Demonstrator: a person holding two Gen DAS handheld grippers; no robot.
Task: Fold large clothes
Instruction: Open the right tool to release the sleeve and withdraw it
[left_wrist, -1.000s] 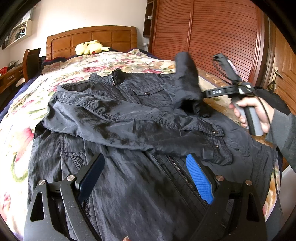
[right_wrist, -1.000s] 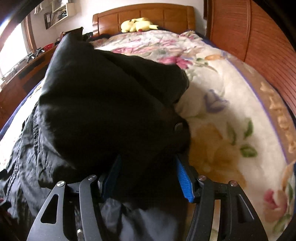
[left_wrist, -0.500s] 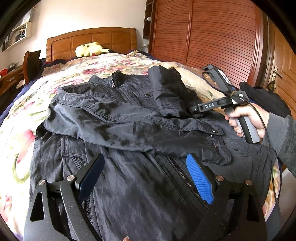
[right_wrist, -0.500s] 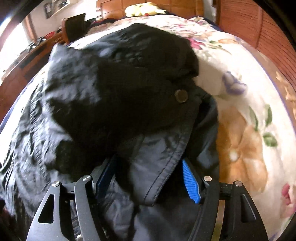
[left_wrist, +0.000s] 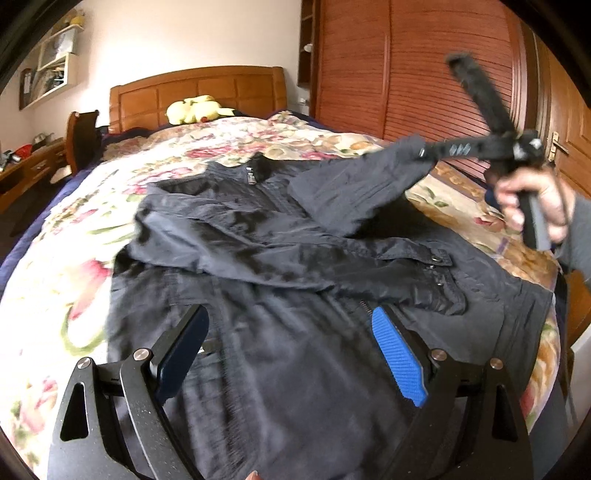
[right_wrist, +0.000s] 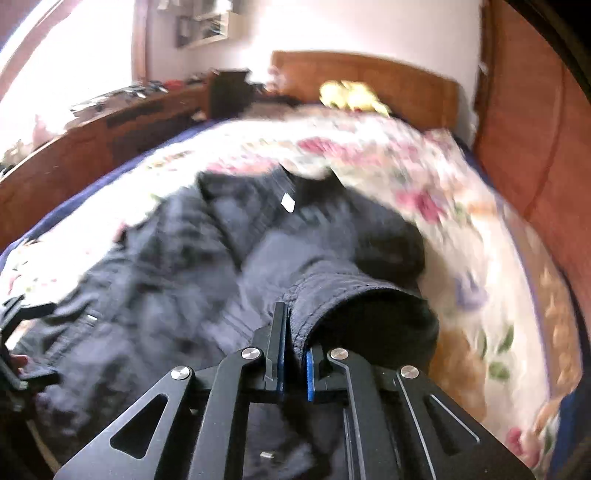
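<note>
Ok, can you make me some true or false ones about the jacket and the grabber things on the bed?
1. The right gripper is shut on the jacket's sleeve cuff. True.
2. The left gripper is pinching the jacket. False: its jaws stand wide open above the jacket's front, holding nothing.
3. A yellow plush toy sits by the wooden headboard. True.
4. The jacket lies on a plain white sheet. False: it lies on a floral blanket.
5. The other sleeve is folded across the jacket's front. True.
6. The jacket is bright red. False: it is dark, nearly black.
</note>
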